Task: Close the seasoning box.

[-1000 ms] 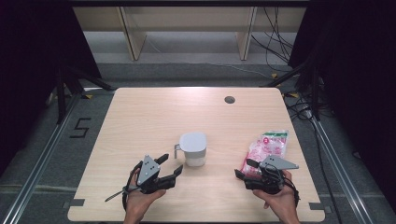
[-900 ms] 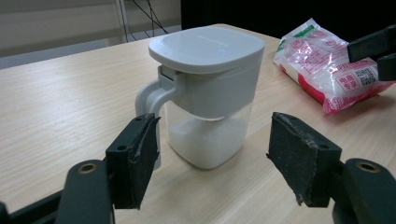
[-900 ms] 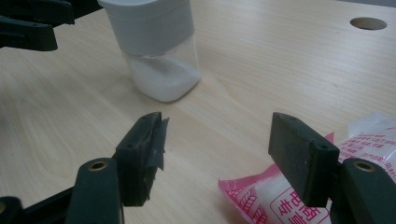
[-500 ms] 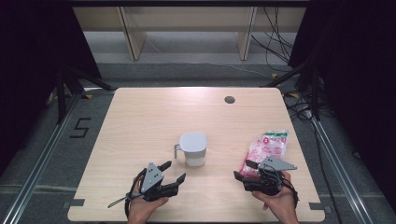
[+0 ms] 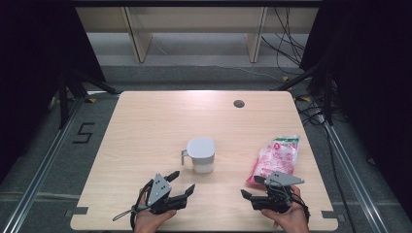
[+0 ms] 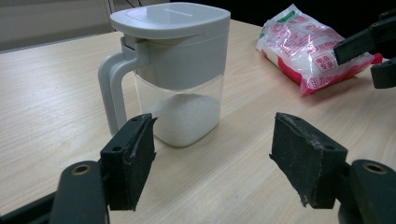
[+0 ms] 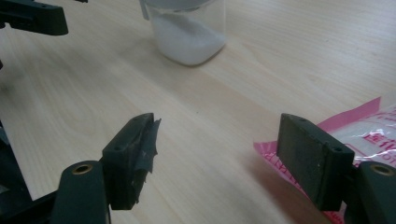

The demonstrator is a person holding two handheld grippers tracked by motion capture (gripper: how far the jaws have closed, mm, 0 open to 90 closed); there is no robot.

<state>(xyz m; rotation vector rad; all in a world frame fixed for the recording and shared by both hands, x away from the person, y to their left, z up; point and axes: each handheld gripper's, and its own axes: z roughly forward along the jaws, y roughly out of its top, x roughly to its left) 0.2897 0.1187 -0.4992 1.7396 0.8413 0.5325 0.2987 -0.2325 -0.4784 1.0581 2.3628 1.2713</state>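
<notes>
- The left gripper (image 5: 182, 182) now sits nearer the near edge of the worktop (image 5: 145, 126) than a second ago, when it was just beside the jug (image 5: 200, 154); it has drawn back toward the person and turned so that it faces the jug's handle side.
- Its fingers (image 6: 133, 158) stand wide apart and hold nothing; in the left gripper view the jug (image 6: 173, 70) stands ahead of them, apart, handle to the left.
- The jug stands upright mid-worktop, grey lid on, with white grains filling its lower part.
- The right gripper (image 5: 248, 194) has hardly shifted: it hangs at the near right, fingers (image 7: 313, 158) wide open and empty, one of them over the near end of the pink bag (image 5: 275, 159).
- The bag lies flat to the right of the jug, well apart from it, and looks sealed.
- My reading: the retreat is a re-aim rather than a grasp, so neither thing is yet in hand; work on jug and bag has barely begun.
</notes>
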